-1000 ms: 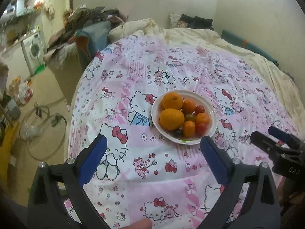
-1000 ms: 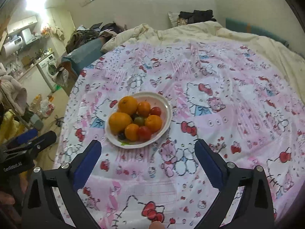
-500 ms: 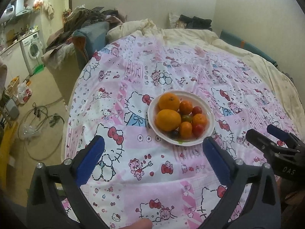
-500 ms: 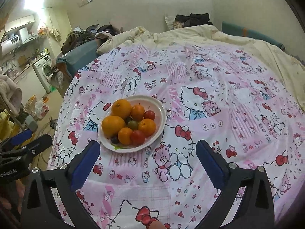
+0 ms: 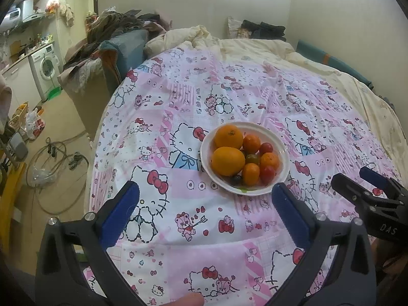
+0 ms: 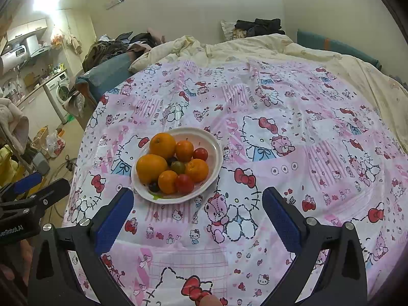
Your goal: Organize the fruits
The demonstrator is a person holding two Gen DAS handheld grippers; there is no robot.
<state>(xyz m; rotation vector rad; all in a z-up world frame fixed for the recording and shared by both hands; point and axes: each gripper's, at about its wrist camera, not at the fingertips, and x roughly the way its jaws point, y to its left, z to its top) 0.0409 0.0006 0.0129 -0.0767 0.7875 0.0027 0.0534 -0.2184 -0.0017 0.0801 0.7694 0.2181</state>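
**All the fruit sits on one plate, both claws released above the bed**

The fruits point(image 5: 243, 159) lie heaped together on a white plate point(image 5: 283, 158): two large oranges on its left side, three smaller orange ones to their right, two red tomato-like pieces, a greenish one in the middle and a dark, grape-like one near the front rim. Nothing lies loose on the pink cartoon-print bedsheet point(image 5: 178, 117) around the plate. That fits two stages equally well: a pile gathered onto the plate as the task wants, or a mixed pile waiting to be sorted out by kind. The pictures do not settle which, and no second dish or basket shows anywhere on the bed.

The left claw point(image 5: 205, 205) hangs spread wide and holds nothing, just short of the plate's near rim. The right claw point(image 6: 197, 210) is likewise spread wide with nothing in it, the plate ahead and to its left. Each claw shows at the edge of the other's view.

Hard to make out: a green smear or leaf at the plate's front rim, and whether more small fruit hides under the heap. The near edge of the bed is cut off behind the claw frames. A fingertip pokes in at the bottom of both views.
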